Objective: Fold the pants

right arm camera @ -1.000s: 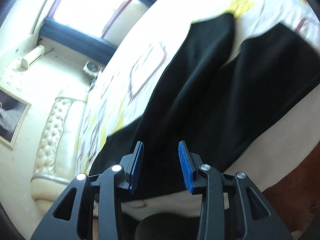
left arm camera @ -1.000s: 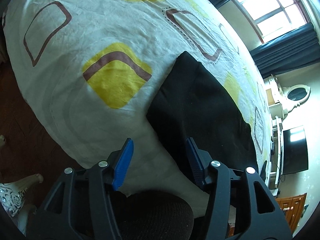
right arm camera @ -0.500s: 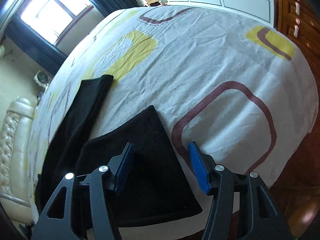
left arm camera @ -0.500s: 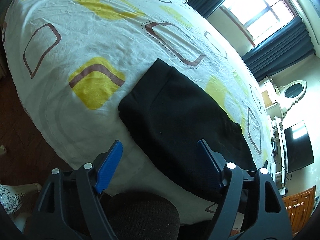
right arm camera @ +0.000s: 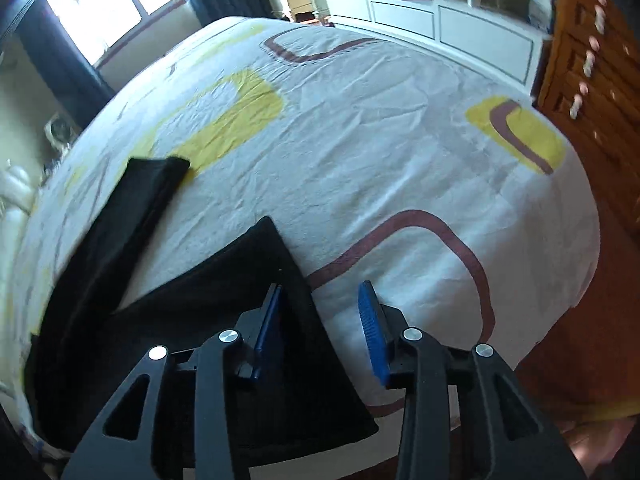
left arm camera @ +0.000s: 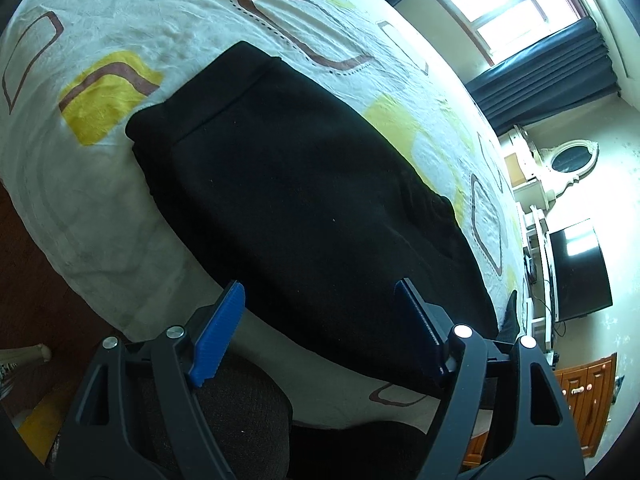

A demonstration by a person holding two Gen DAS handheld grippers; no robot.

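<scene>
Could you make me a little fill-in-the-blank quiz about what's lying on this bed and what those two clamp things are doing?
1. The pants on the bed sheet are ____ in colour.
2. The left gripper holds ____.
3. The pads on the right gripper are ____ in colour.
4. In the right view, the two legs lie ____, not stacked.

Missing words: black; nothing; blue; apart

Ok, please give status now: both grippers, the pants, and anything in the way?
Left gripper open wide over the black pants, empty. Right gripper closing, nothing pinched, over a leg hem edge. Pants flat on the bedsheet, legs apart. Nothing in the way.
</scene>
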